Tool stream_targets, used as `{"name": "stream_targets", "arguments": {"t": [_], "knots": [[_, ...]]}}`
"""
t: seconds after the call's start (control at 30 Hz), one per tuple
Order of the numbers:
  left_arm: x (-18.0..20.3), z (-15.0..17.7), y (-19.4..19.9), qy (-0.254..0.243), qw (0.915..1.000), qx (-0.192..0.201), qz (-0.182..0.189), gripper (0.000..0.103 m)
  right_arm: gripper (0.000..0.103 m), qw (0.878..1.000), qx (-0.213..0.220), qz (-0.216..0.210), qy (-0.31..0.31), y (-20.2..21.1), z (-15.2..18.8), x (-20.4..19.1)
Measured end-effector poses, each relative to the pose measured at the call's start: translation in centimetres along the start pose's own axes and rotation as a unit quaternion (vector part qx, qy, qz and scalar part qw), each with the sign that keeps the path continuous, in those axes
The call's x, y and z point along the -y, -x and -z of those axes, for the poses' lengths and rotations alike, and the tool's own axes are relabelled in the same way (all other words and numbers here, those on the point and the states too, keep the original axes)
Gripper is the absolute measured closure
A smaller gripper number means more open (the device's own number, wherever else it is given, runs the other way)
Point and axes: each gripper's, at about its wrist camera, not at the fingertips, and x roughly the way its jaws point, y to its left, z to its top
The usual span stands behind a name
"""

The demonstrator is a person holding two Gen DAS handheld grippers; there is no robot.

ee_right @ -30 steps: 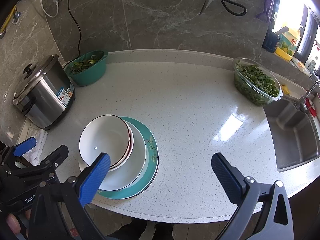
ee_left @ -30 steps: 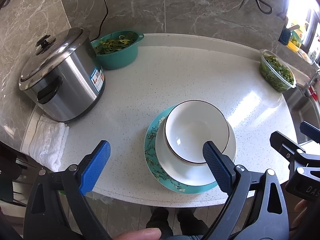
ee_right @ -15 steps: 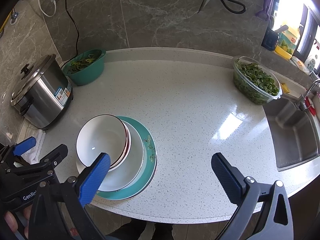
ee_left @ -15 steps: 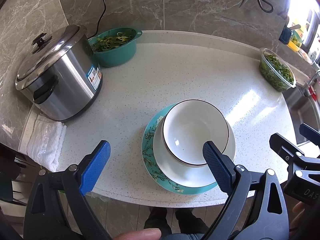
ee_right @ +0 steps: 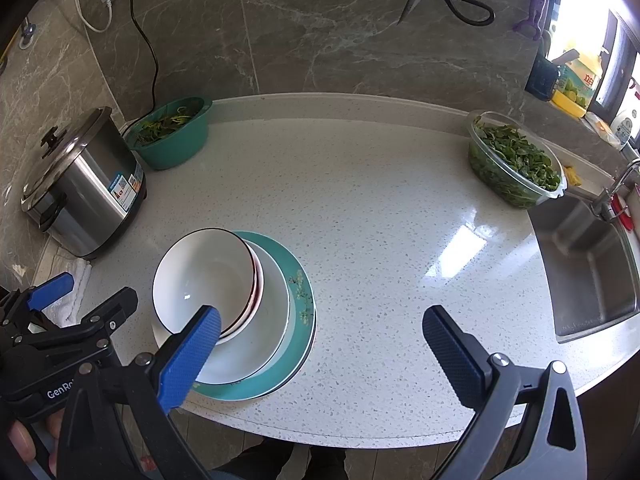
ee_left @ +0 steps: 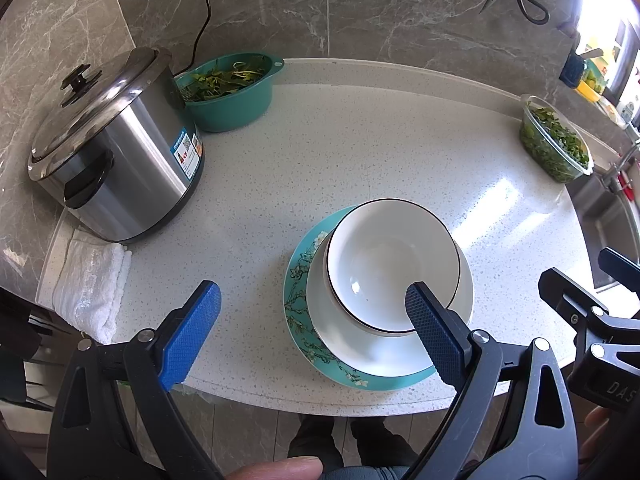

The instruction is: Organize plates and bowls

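Observation:
A stack stands near the front edge of the white counter [ee_left: 360, 152]. At the bottom is a teal floral plate [ee_left: 298, 280] [ee_right: 298, 280]. On it lies a white plate [ee_left: 352, 354] [ee_right: 272, 276]. On top sit white bowls; the upper one has a dark rim [ee_left: 384, 256] [ee_right: 200, 268], and a red-rimmed bowl [ee_right: 256, 292] shows under it. My left gripper [ee_left: 312, 332] is open and empty, above and in front of the stack. My right gripper [ee_right: 320, 352] is open and empty, to the right of the stack.
A steel rice cooker [ee_left: 112, 160] stands at the left with a white towel [ee_left: 92, 284] beside it. A teal basin of greens [ee_left: 228, 88] is at the back left. A clear container of greens [ee_right: 512, 164] and a sink [ee_right: 588, 268] are at the right.
Both grippers have drawn back and up a little from the counter. The stack has not moved. Both grippers stay open.

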Motion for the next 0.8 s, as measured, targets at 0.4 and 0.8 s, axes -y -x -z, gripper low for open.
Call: {"name": "stream_targets", "arguments": {"t": [0.4, 0.8], "knots": [[-0.05, 0.00, -0.36, 0.001, 1.0000, -0.002, 0.001, 0.009, 0.000, 1.000, -0.002, -0.001, 0.000, -0.22, -0.12, -0.17], [0.09, -0.20, -0.66, 0.001, 1.0000, -0.004, 0.002, 0.009, 0.000, 1.000, -0.004, -0.003, -0.001, -0.40, -0.14, -0.08]]}}
